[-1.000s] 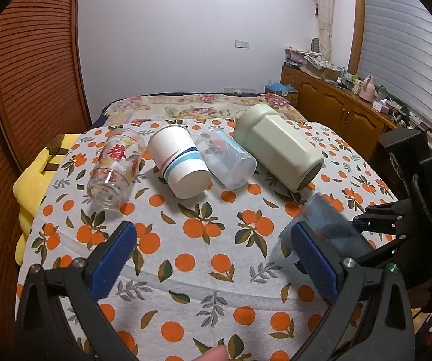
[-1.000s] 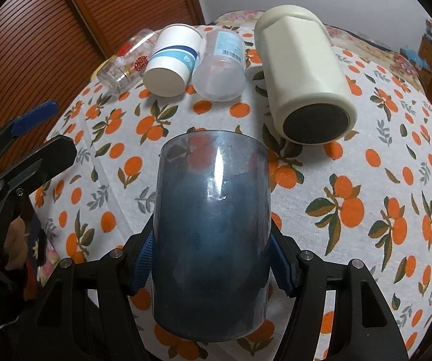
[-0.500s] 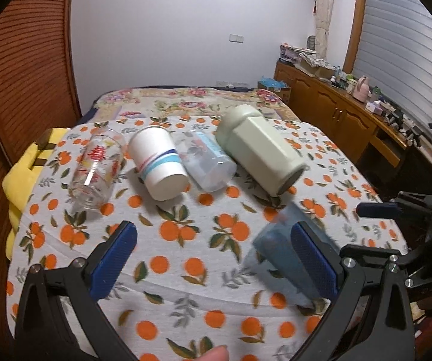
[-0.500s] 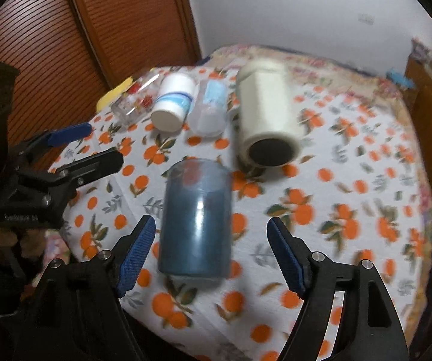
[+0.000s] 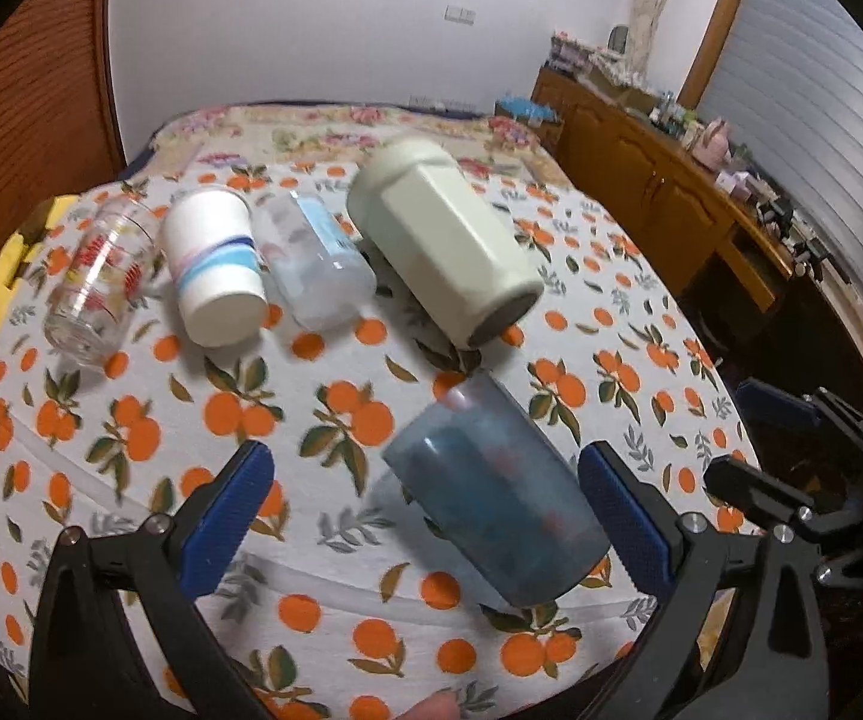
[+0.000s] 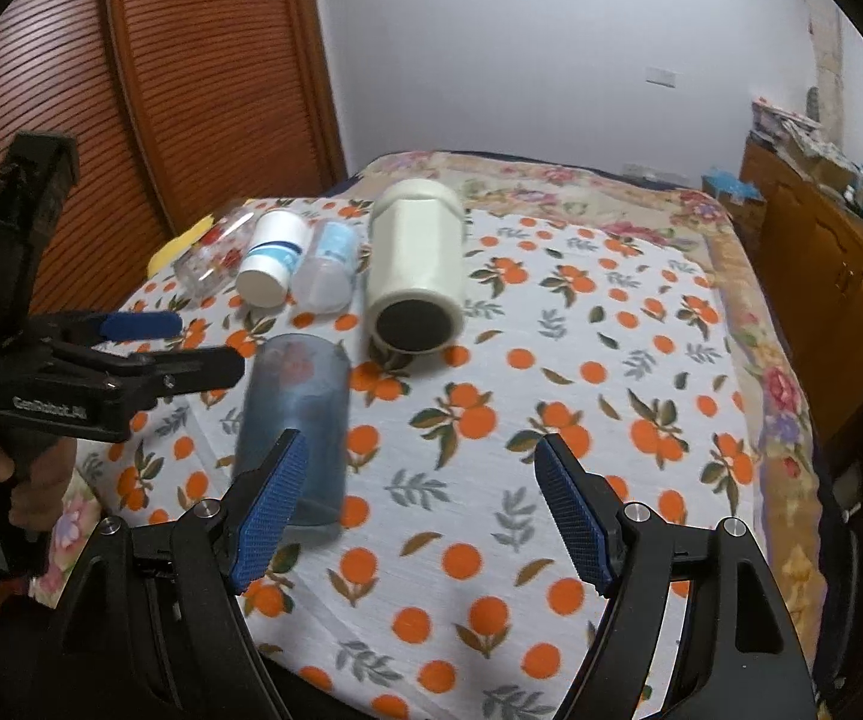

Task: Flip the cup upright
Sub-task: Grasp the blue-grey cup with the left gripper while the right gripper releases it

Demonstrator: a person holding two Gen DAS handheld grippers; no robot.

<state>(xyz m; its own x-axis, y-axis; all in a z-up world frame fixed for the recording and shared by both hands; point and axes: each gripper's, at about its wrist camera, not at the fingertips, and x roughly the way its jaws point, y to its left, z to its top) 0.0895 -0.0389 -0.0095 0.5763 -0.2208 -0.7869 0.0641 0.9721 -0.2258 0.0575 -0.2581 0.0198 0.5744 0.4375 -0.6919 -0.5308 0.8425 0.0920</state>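
A dark blue translucent cup [image 5: 494, 495] lies on its side on the orange-print tablecloth [image 5: 323, 414], between my left gripper's blue pads. My left gripper [image 5: 425, 501] is open, its fingers on either side of the cup and apart from it. The cup also shows in the right wrist view [image 6: 294, 432], just ahead of my right gripper's left pad. My right gripper [image 6: 419, 504] is open and empty, off to the cup's right. My left gripper shows in the right wrist view [image 6: 149, 342] at the left. My right gripper shows in the left wrist view [image 5: 755, 444] at the right.
Behind the blue cup lie a large cream octagonal cup [image 5: 449, 246], a frosted clear cup [image 5: 317, 267], a white paper cup with blue stripes [image 5: 215, 276] and a printed glass [image 5: 101, 288], all on their sides. A wooden cabinet [image 5: 671, 192] stands to the right.
My right gripper opened, let go of the blue cup and drew back to the right. The cup now lies on the cloth. My left gripper moved so that its open fingers flank the cup.
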